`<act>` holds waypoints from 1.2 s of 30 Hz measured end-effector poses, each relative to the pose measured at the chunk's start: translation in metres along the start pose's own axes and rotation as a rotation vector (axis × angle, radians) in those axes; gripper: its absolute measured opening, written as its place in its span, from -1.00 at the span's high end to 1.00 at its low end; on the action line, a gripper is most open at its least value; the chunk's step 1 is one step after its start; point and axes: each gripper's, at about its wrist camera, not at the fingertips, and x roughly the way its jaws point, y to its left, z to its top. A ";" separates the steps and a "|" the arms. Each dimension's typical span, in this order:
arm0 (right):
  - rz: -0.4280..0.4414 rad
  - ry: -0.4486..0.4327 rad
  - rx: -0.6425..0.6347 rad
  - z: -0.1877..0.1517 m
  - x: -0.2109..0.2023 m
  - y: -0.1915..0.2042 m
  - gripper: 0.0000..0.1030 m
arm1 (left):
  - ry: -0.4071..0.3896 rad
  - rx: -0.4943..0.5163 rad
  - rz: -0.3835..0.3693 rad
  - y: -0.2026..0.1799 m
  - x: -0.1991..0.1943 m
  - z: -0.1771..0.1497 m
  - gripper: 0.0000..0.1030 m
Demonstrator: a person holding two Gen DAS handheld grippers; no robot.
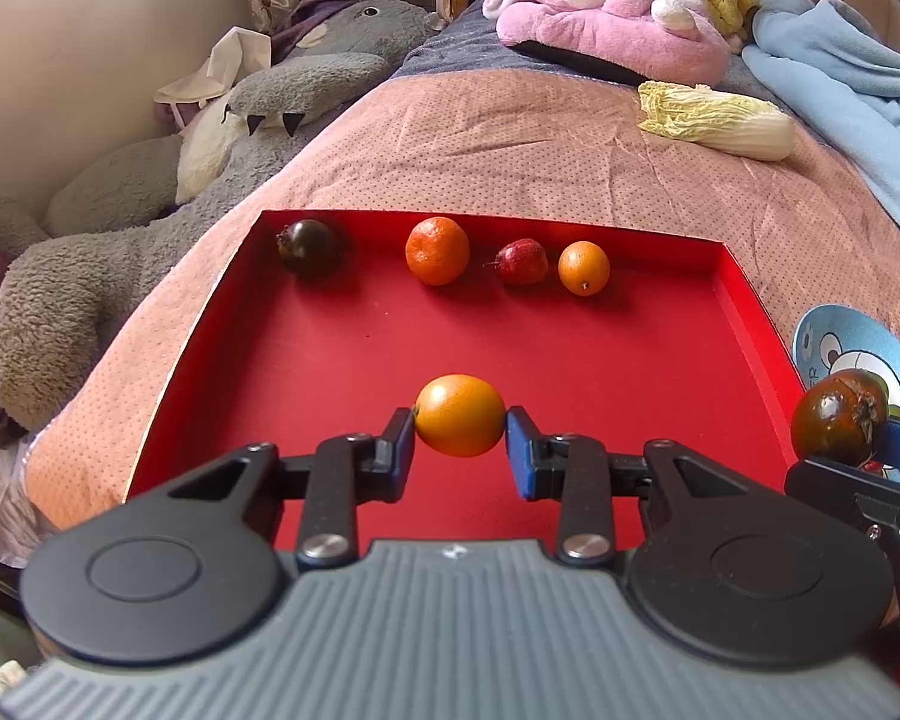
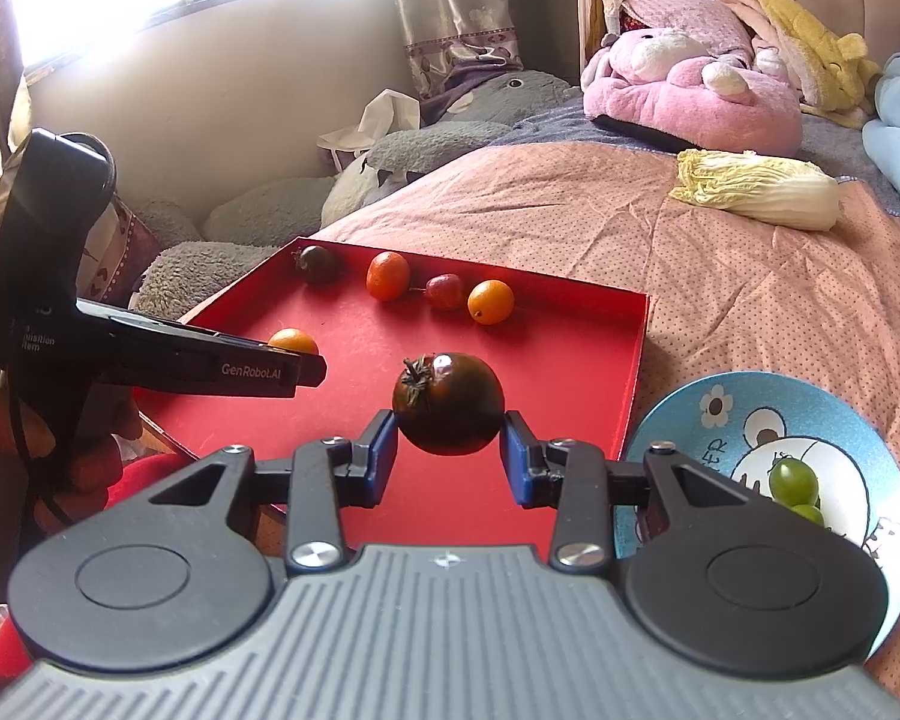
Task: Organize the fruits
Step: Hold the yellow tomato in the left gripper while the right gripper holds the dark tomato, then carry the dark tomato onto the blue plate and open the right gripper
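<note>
Holding two fruits at once, I treat each as a light, smooth-skinned, roughly round body that yields under pressure: the small orange fruit point(image 1: 459, 415) has a glossy rind that I judge firm but slippery, and the dark tomato point(image 2: 448, 403) is softer, thin-skinned and liable to bruise or split if squeezed. The correct hold for both is across the widest part, pads square to the skin, with only enough force to prevent rolling. My left gripper point(image 1: 459, 441) is closed to about the fruit's width, one blue pad touching each side of the orange fruit, which sits over the near middle of the red tray point(image 1: 756, 324); I cannot tell whether it rests on the tray floor or hangs just above it. My right gripper point(image 2: 448, 450) is likewise closed on the dark tomato, pads at its flanks below the widest part, stem calyx turned to the left; the tomato appears to be held clear of the tray, over its near right part. Along the tray's far wall stand four fruits in a row: a second dark tomato point(image 1: 309, 246), a mandarin point(image 1: 437, 250), a small red fruit point(image 1: 522, 262) and another small orange fruit point(image 1: 583, 267). Just beside the tray's right edge lies a blue patterned plate point(image 2: 690, 420) holding green grapes point(image 2: 795, 483). A napa cabbage point(image 1: 717, 119) lies well apart on the pink bedcover point(image 1: 480, 138).
</note>
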 end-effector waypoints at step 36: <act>-0.107 -0.076 0.117 -0.007 -0.042 -0.054 0.16 | -0.019 0.044 -0.018 -0.018 -0.012 0.002 0.30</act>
